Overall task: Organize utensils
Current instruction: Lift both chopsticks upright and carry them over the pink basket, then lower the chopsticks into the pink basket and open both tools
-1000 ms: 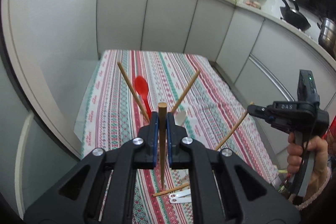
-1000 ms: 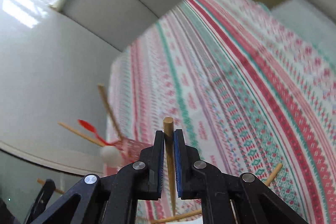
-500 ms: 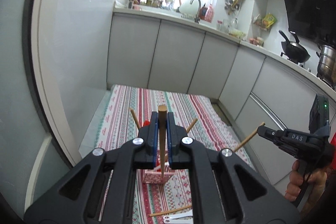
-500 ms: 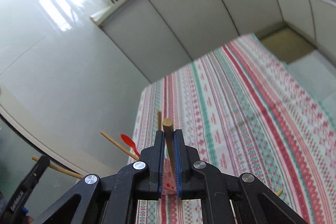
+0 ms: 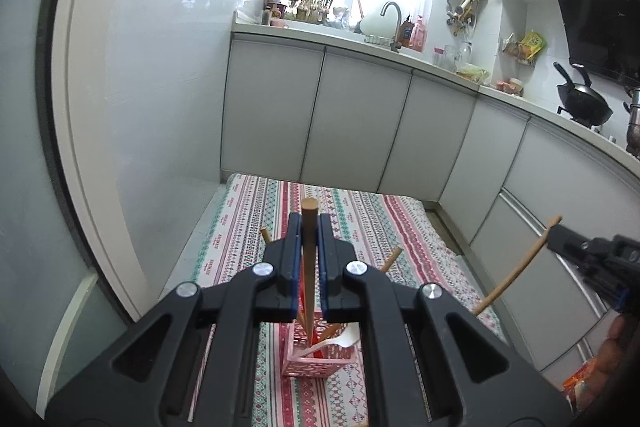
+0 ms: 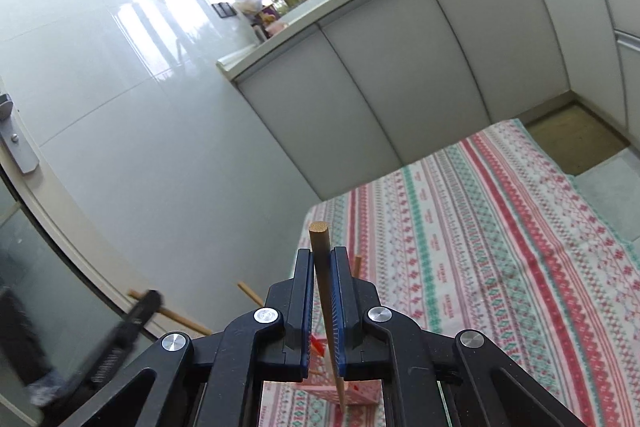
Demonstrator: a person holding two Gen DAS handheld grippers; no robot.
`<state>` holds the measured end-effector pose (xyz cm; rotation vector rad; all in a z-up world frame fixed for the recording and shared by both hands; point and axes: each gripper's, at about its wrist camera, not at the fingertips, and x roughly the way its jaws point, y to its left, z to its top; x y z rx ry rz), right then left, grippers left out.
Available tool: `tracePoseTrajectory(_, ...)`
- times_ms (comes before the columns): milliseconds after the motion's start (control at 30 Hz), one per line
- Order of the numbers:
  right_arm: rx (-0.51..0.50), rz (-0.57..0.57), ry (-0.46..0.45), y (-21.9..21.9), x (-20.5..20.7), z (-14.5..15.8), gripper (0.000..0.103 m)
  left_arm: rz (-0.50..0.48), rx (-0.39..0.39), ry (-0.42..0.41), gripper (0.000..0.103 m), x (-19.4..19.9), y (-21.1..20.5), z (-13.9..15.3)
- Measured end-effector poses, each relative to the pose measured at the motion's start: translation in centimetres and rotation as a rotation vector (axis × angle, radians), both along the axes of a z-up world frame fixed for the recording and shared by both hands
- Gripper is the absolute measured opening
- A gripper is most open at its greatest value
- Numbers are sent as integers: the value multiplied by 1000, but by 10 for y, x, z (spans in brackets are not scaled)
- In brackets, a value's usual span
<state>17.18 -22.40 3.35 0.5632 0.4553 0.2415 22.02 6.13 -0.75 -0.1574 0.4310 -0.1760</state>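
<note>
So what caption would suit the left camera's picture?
Left tongs clamp a wooden chopstick above a pink utensil basket on the striped tablecloth.

1. Support surface: table (image 5: 256, 211), fully covered by a striped cloth with red, green and white patterned bands running lengthwise; same table (image 6: 500, 227) in the right wrist view.
2. Far end of the table stands close to the grey cabinet fronts; its left edge runs along the pale wall.
3. Directly on the cloth: a pink perforated utensil holder (image 5: 320, 363), upright, near the close end; also seen low in the right wrist view (image 6: 360, 397).
4. Rest of the visible cloth: flat, pattern unbroken.
</note>
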Motion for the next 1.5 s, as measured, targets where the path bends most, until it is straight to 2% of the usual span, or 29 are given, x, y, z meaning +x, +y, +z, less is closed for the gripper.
tracePoseTrajectory(200,10,19,-39,5,3,4,7,-10,41,6,8,20,-6,-17)
tracePoseTrajectory(400,-2,41,-84,17,8,10,7,-40,49,111,8,42,-12,-41)
tracePoseTrajectory(600,-48,42,-108,35,18,9,7,-54,-17,173,8,48,1,-53)
tracePoseTrajectory(667,-59,39,-104,40,22,7,7,-60,-40,184,13,48,5,-53)
tracePoseTrajectory(733,-70,37,-105,45,26,5,7,-62,-60,184,29,45,9,-50)
tracePoseTrajectory(833,-90,39,-110,54,32,1,7,-49,-76,166,47,34,20,-43)
tracePoseTrajectory(1000,-115,52,-120,70,42,-6,7,-8,-63,212,56,27,36,-43)
tracePoseTrajectory(1200,-171,76,-104,96,56,-20,7,87,72,316,62,21,50,-58)
tracePoseTrajectory(1500,-252,100,-43,121,75,-48,7,84,131,436,66,23,60,-81)
